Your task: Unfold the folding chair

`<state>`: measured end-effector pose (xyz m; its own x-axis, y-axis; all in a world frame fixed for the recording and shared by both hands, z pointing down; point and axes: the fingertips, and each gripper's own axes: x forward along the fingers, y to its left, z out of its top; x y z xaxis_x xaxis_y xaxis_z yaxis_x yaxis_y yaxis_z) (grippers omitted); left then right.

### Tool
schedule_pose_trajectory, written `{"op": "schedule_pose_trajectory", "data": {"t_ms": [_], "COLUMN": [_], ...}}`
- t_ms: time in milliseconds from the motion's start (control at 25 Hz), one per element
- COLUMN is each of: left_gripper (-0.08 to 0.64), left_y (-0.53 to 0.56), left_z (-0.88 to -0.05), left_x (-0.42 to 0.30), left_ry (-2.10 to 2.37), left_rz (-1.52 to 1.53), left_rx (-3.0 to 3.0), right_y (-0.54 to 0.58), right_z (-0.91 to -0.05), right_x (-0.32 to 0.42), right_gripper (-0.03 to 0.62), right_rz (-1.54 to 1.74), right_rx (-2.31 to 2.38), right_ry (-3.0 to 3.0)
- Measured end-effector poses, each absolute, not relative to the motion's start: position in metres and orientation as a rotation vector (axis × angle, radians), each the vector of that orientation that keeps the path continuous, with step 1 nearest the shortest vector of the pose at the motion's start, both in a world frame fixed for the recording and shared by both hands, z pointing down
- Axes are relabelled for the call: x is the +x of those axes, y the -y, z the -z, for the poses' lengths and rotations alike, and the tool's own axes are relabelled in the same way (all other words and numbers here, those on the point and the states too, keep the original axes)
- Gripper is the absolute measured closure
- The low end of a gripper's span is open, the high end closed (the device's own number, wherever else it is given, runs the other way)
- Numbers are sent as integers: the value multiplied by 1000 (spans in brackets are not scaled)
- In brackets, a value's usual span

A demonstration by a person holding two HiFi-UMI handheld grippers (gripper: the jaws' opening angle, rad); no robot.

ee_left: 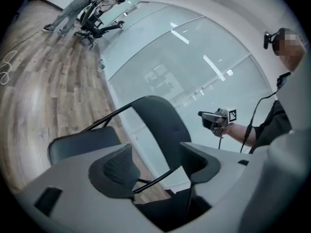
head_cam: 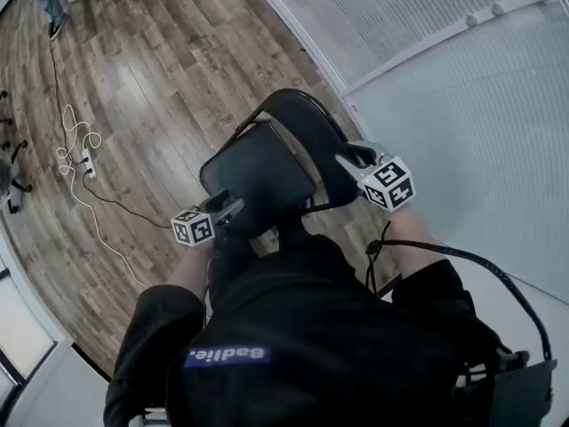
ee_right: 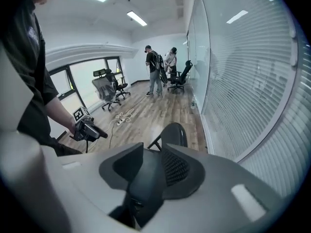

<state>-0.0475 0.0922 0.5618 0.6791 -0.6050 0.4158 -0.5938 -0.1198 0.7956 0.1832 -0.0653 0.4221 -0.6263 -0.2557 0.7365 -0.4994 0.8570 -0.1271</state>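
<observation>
The black folding chair stands opened out on the wooden floor, its seat (head_cam: 256,183) flat and its curved backrest (head_cam: 311,132) behind it. My left gripper (head_cam: 228,206) hovers over the seat's near left corner. Its jaws are wide open (ee_left: 155,161) and hold nothing; the backrest (ee_left: 160,123) and a frame tube (ee_left: 153,182) show beyond them. My right gripper (head_cam: 353,157) is by the backrest's right edge. In the left gripper view the right gripper (ee_left: 206,116) hangs in free air, apart from the chair. Its jaws (ee_right: 151,160) stand partly open and empty, with the chair (ee_right: 174,135) lower and farther off.
A glass wall with blinds (head_cam: 462,96) runs close along the chair's right side. A power strip with a white cable (head_cam: 82,157) lies on the floor to the left. Office chairs (ee_right: 108,89) and two people (ee_right: 158,74) are at the far end of the room.
</observation>
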Motion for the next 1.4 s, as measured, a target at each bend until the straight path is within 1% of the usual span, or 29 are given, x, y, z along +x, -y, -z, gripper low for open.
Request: {"op": "schedule_pose_trajectory", "data": {"t_ms": [40,80,240,320,400,560,760,880,1000,1240,1400], "left_gripper": [263,307,455,512,541,554,554,554,554,554,554], "left_y": [-82,-72,-51,-43,-31,-20,-25,-34,-43,-50,-52], "left_z": [-537,-514,-430,-387,-343,-264,-197,-182,-171,-185,-186], "left_x": [-37,-27,8,19,27,44,52,53,48,41,45], "left_ry": [944,928,845,833,826,806,853,932,1008,1075,1078], "left_rz": [23,25,-18,-4,44,115,144,124,99,99,112], "left_rx": [1836,1890,2095,2166,2235,2376,2508,2538,2567,2517,2528], "right_y": [61,58,34,15,-1,-22,-37,-46,-55,-68,-72], "right_z": [-415,-409,-400,-395,-385,-340,-255,-219,-201,-212,-216], "right_x": [178,171,144,131,116,85,58,54,51,49,51], "right_gripper": [486,509,552,571,581,589,591,591,591,591,591], "right_rz": [-437,-481,-812,-915,-948,-863,-547,-392,-308,-396,-389], "right_rx": [556,574,633,606,548,438,354,354,357,341,326], "right_ry": [2309,2354,2497,2539,2588,2719,2931,3004,3032,3015,3007]}}
